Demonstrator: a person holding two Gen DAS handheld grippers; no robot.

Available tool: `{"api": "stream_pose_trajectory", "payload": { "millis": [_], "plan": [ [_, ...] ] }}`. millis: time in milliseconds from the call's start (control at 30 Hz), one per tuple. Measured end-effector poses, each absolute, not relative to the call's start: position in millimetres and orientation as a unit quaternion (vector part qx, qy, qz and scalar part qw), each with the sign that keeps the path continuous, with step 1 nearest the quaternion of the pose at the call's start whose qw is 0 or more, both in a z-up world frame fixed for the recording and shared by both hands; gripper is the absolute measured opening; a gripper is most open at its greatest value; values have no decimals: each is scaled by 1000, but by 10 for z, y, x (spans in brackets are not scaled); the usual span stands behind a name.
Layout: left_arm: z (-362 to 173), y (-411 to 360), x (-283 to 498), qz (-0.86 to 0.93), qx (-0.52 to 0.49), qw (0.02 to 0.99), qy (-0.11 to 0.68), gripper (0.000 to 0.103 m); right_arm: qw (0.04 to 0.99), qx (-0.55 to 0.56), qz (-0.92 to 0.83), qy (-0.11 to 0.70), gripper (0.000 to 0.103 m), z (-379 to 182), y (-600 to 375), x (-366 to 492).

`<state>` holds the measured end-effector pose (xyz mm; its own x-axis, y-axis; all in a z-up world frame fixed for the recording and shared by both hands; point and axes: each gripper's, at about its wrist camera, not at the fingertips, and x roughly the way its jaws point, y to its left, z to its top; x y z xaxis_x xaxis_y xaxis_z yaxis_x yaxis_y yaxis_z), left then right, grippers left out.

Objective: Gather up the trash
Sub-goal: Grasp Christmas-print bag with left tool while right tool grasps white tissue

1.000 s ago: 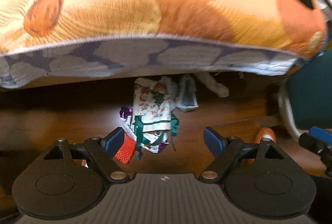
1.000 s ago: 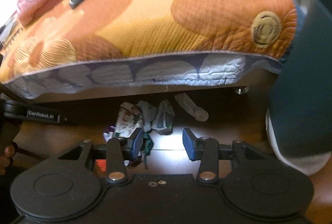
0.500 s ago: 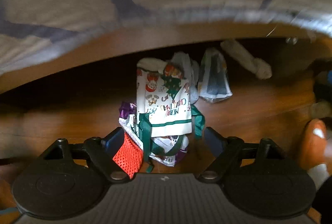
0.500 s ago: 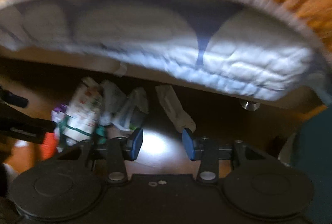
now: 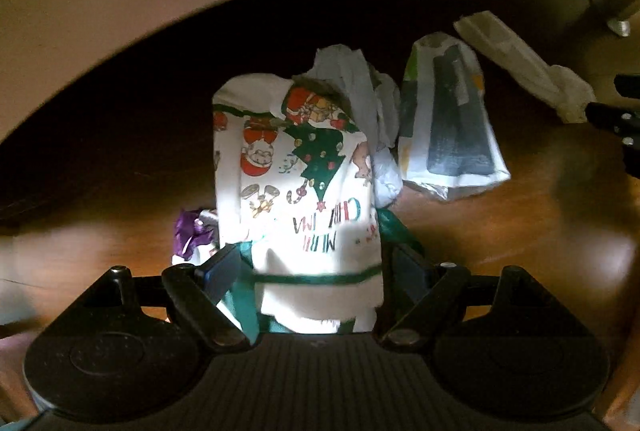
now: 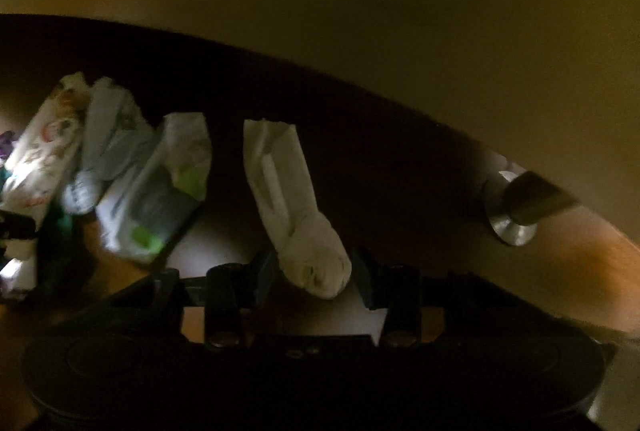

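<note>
Under the bed, on the wood floor (image 5: 520, 251): left hand-held gripper (image 5: 316, 271) spread around the Christmas-print bag (image 5: 296, 167); right hand-held gripper (image 6: 314, 277) spread around the white sock (image 6: 288, 191). Best to squeeze low, then draw straight back, clear of the bed leg (image 6: 510, 219).

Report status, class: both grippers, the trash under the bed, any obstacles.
Left gripper open, straddling Christmas bag. Right gripper open, around white sock toe. Bed frame low overhead; bed foot to the right.
</note>
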<state>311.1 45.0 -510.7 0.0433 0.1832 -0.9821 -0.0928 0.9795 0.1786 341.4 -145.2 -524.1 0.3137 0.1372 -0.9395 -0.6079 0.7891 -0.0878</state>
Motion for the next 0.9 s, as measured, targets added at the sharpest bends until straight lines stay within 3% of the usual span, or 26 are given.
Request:
{"api": "stream_pose_trajectory", "payload": {
  "millis": [367,433,600,633,733,900],
  "plan": [
    [-5503,570,3258,92,13,718,690,82,776,-244,246,527,43,-5586,-1307,3532],
    [-5521,567,3272,85,1,717,692,73,773,-240,252,530,43,-5581,-1306,3526],
    [-5511,640,3294,85,-50,711,696,38,760,-236,251,552,39,-5567,-1298,3536],
    [-5499,670,3298,89,-60,709,696,36,757,-235,251,556,39,-5562,-1298,3534],
    [-5487,750,3320,99,-77,704,699,22,754,-234,243,563,16,-5537,-1256,3497],
    [-5380,886,3330,110,-94,704,695,14,760,-216,212,574,14,-5313,-1257,3411]
  ]
}}
